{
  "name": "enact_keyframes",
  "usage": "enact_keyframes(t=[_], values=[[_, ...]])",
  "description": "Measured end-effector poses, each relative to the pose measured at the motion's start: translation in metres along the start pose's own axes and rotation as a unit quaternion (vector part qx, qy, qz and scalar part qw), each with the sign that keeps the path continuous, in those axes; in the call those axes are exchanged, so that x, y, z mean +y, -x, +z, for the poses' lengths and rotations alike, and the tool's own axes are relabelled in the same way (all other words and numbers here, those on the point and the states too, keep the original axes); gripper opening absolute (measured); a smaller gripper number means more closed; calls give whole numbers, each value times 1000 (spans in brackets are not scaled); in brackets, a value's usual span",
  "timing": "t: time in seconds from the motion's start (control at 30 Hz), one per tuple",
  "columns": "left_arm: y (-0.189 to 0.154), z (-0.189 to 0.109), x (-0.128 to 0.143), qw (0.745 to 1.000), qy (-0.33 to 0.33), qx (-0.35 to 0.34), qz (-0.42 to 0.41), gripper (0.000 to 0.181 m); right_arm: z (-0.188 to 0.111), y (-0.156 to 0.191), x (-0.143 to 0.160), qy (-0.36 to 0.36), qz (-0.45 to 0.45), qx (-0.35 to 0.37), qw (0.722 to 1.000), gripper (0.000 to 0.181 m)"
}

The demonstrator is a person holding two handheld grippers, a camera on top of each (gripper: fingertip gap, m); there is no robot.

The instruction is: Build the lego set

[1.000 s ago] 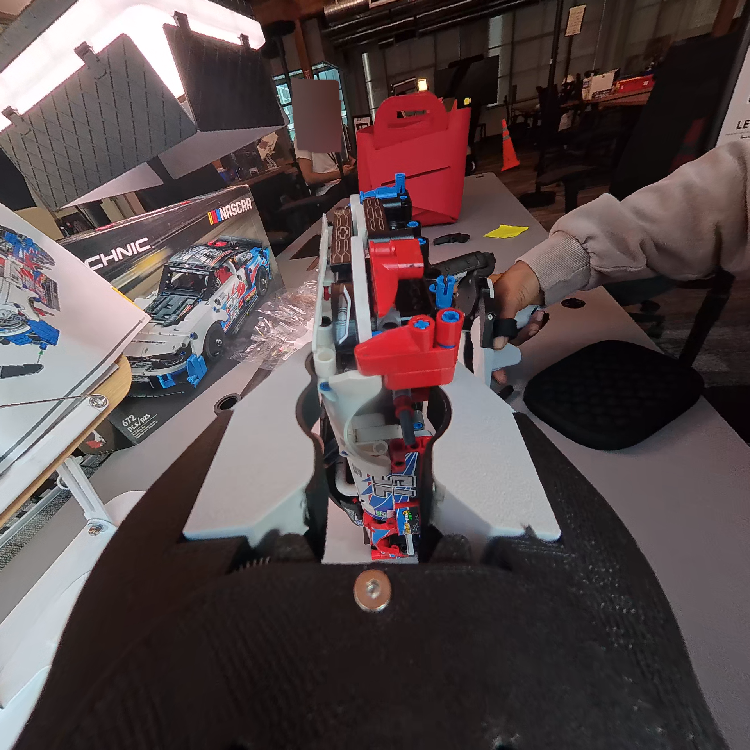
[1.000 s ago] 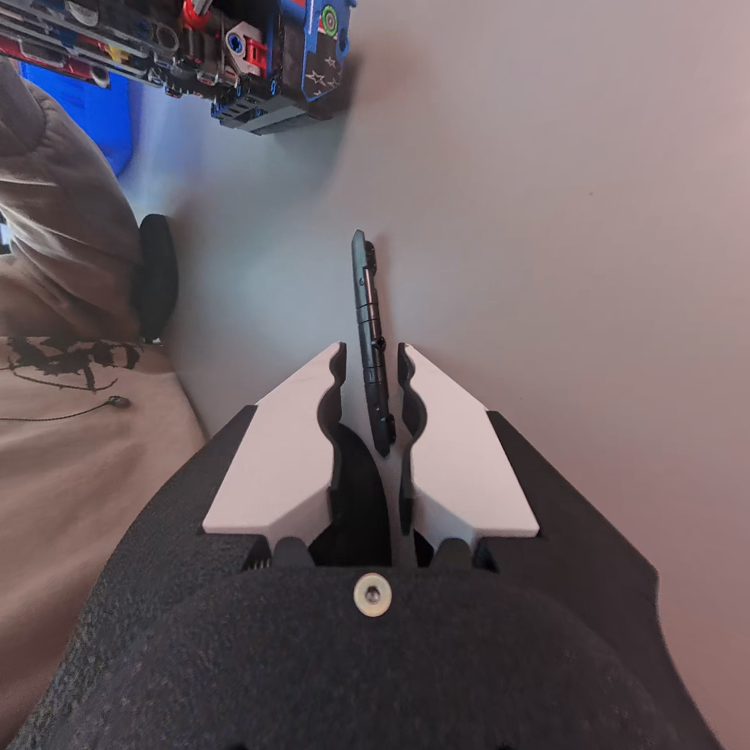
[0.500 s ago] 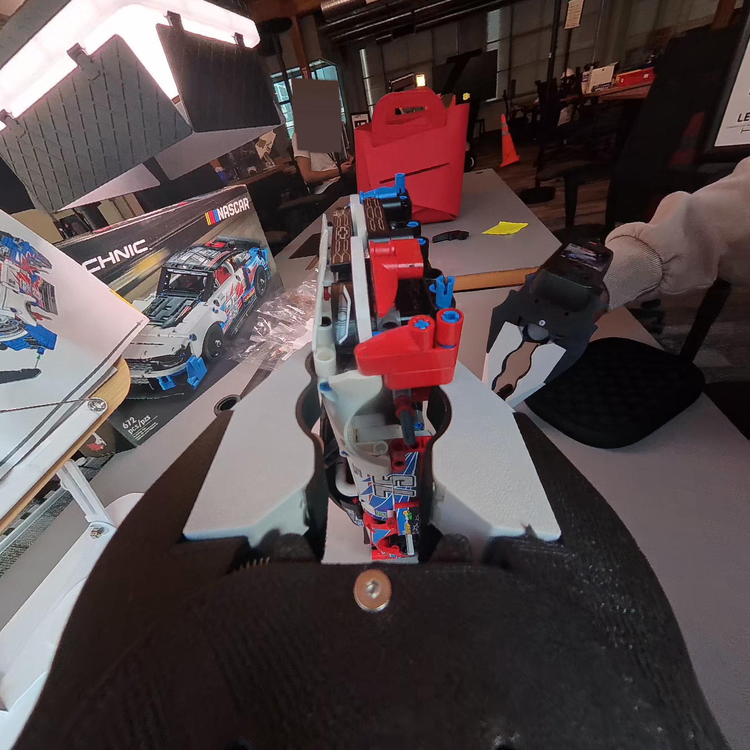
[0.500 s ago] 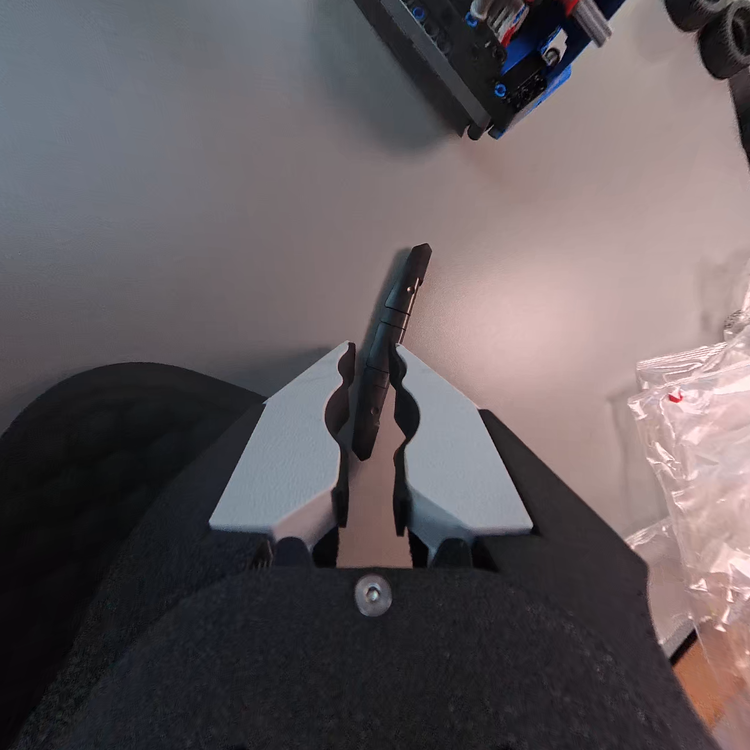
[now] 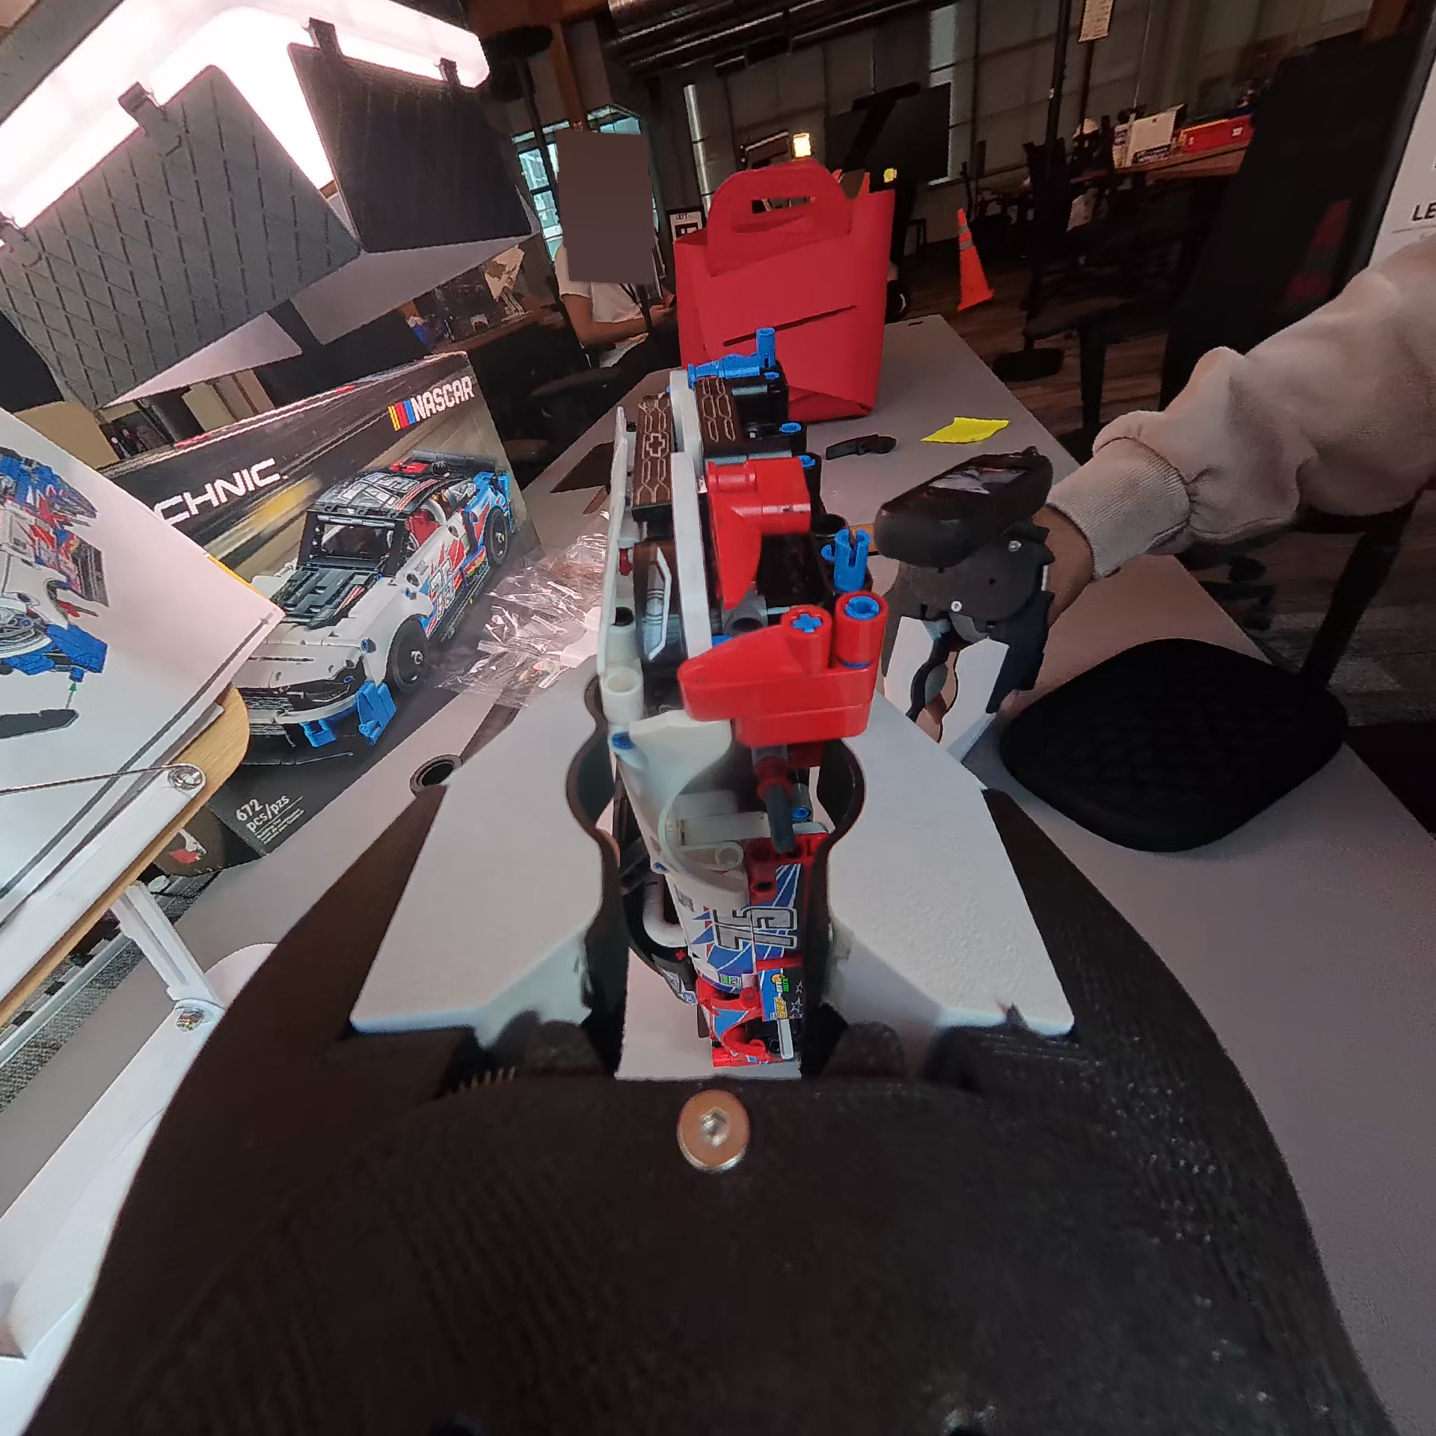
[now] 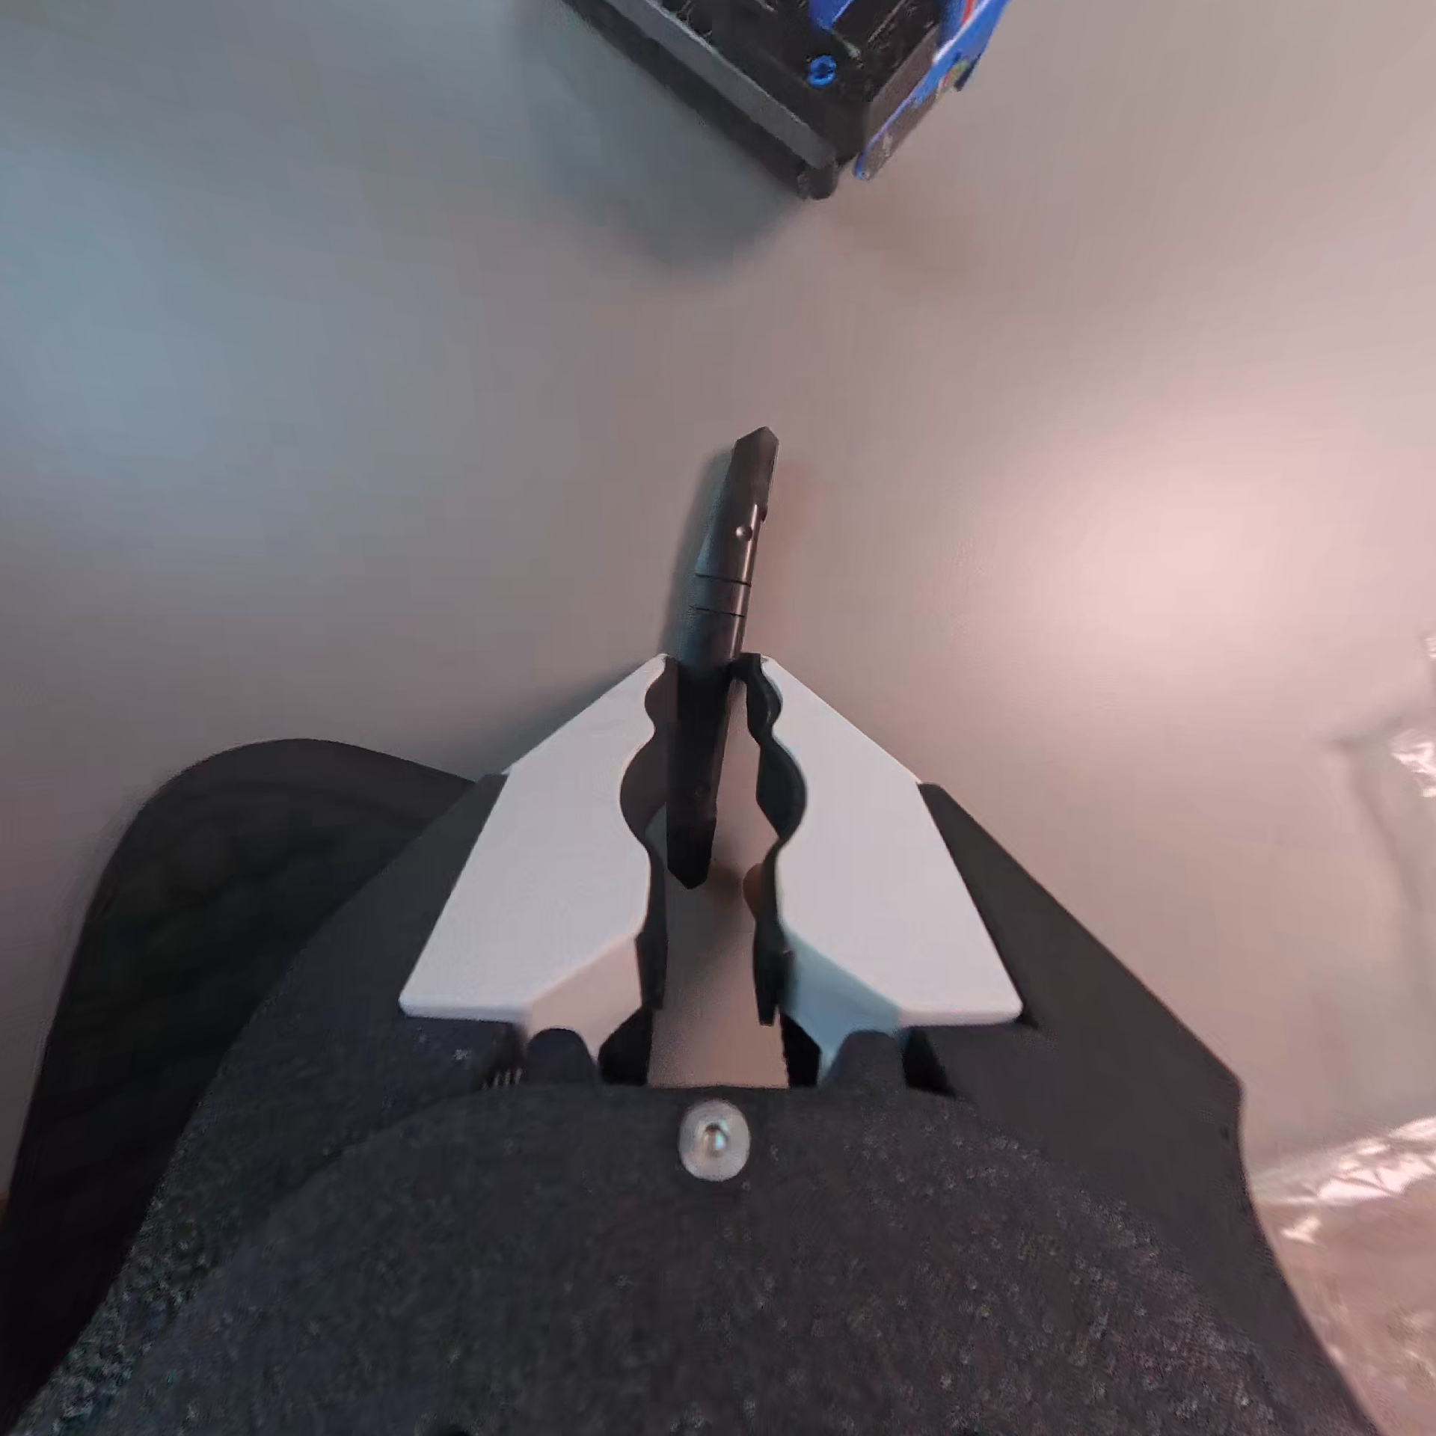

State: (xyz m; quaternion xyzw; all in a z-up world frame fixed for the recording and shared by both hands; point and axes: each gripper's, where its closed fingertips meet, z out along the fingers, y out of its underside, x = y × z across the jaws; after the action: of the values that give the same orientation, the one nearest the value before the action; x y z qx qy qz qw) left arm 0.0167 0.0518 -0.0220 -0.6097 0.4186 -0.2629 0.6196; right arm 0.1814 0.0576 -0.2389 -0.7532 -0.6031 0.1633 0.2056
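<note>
The left claw (image 5: 719,894) is clamped on the half-built car (image 5: 723,622), holding it on edge above the worktop (image 5: 1212,971), nose pointing far. The body already carries white side panels, red blocks, blue pins and stickered sections, so a good part of the build looks done. No wheels show on it from here, and its upper side is open where more parts likely go.

The right claw (image 6: 711,676) is narrowed onto a slim black piece (image 6: 723,622), which sticks out past the tips towards the worktop. The piece seems pinched at the very tips, though a gap shows on its right side, so the hold may be loose. In the left wrist view that claw hangs just right of the car, pointing down near a black pad (image 5: 1173,746).

Far left stand the set's box (image 5: 326,559) and an open manual (image 5: 93,622); clear bags (image 5: 528,622) lie beside the box. Judging by these, fitting the black piece comes next, with much bodywork left.
</note>
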Motion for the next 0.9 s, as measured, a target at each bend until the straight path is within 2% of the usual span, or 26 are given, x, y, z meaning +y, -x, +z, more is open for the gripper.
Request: enact_keyframes(t=[0.07,0.13,0.2,0.37,0.47,0.57,0.63,0.7,0.8,0.9], values=[[1,-1,0,1000,-1,-1,-2,51,-6,-2,-7,-29,70,-56,996,11],[2,-1,1,1000,-2,-1,-4,51,-9,-5,-5,-30,130,-104,986,7],[3,-2,1,1000,-3,-2,-6,51,-8,-18,0,-32,135,-83,987,2],[6,-2,1,1000,-7,-1,-13,51,-15,-16,-8,-52,112,-53,991,0],[5,-2,1,1000,-8,0,-13,51,-19,-21,-7,-49,57,11,997,12],[5,-1,1,1000,-8,1,-12,51,-16,-22,0,-9,-15,71,997,26],[5,-1,1,1000,-9,1,-13,51,-9,-22,3,8,-10,63,998,25],[4,-1,1,1000,-7,0,-12,51,-8,-26,-1,-7,38,26,999,19],[3,-2,1,1000,-4,-1,-8,51,-8,-32,2,-2,108,-29,994,20],[2,-2,0,1000,-3,0,-6,51,-3,-29,9,12,107,-38,993,18]])
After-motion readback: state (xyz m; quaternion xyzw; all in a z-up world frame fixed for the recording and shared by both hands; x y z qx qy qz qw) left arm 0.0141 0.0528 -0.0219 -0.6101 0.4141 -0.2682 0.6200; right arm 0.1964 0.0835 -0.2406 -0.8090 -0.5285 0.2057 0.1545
